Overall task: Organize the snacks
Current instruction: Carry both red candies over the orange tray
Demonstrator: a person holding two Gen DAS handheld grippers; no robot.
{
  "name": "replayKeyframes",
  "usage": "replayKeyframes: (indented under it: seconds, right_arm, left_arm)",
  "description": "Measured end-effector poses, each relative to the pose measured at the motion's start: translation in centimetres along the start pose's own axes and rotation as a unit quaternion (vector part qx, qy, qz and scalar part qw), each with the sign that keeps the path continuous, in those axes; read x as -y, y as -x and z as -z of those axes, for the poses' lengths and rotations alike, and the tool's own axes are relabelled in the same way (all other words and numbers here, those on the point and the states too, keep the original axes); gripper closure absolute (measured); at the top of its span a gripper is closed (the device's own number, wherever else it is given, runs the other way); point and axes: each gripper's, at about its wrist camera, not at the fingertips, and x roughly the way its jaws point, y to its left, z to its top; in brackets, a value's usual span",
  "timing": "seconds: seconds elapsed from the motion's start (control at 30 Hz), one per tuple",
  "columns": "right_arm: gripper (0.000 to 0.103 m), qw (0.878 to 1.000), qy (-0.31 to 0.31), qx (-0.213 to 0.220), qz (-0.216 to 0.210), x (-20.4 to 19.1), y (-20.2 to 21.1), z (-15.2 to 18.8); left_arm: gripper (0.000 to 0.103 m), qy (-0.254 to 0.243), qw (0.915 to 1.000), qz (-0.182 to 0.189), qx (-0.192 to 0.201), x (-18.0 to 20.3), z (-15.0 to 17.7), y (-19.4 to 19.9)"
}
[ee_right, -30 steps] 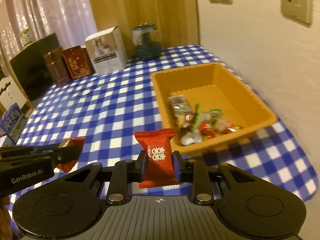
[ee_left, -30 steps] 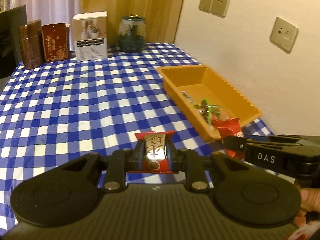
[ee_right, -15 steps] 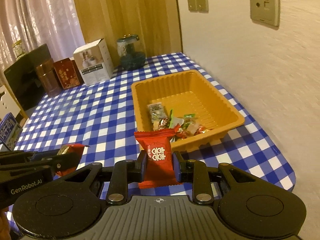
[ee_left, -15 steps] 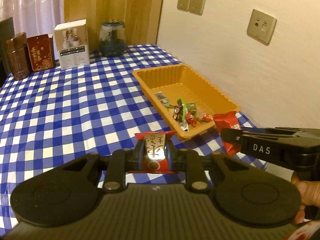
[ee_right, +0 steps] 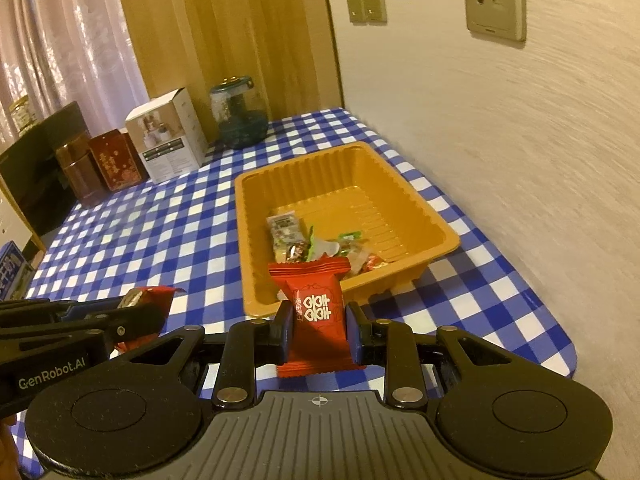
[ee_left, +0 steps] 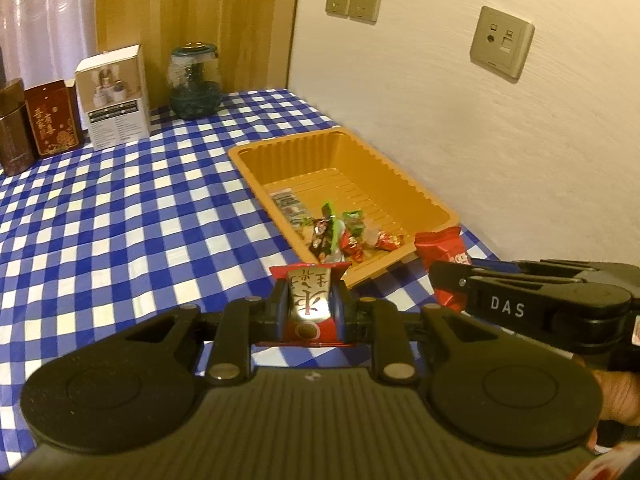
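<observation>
An orange tray lies on the blue checked tablecloth near the wall, with several wrapped candies at its near end. My left gripper is shut on a red and gold snack packet, held above the table short of the tray's near left corner. My right gripper is shut on a red snack packet, held short of the tray's near rim. Each gripper shows from the side in the other's view, the right and the left.
A white box, a glass jar, a red tin and a brown canister stand along the table's far edge. The wall runs close along the tray's right side. The table's near right corner is near the right gripper.
Both grippers have pulled back and risen with their packets. The tray looks smaller and farther, and more of the wall and table edge shows.
</observation>
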Motion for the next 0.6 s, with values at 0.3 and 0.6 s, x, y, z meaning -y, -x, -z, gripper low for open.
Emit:
replayKeyframes:
  seconds: [0.3, 0.6]
  right_arm:
    - [0.075, 1.0, -0.003, 0.004, 0.007, 1.7, -0.8, -1.3]
    - [0.075, 1.0, 0.008, 0.013, 0.004, 2.4, -2.8, -4.0]
  left_arm:
    - [0.083, -0.004, 0.9999, 0.015, 0.003, 1.3, -1.7, -1.9]
    - [0.083, -0.003, 0.9997, 0.024, 0.004, 1.9, -4.3, -4.7]
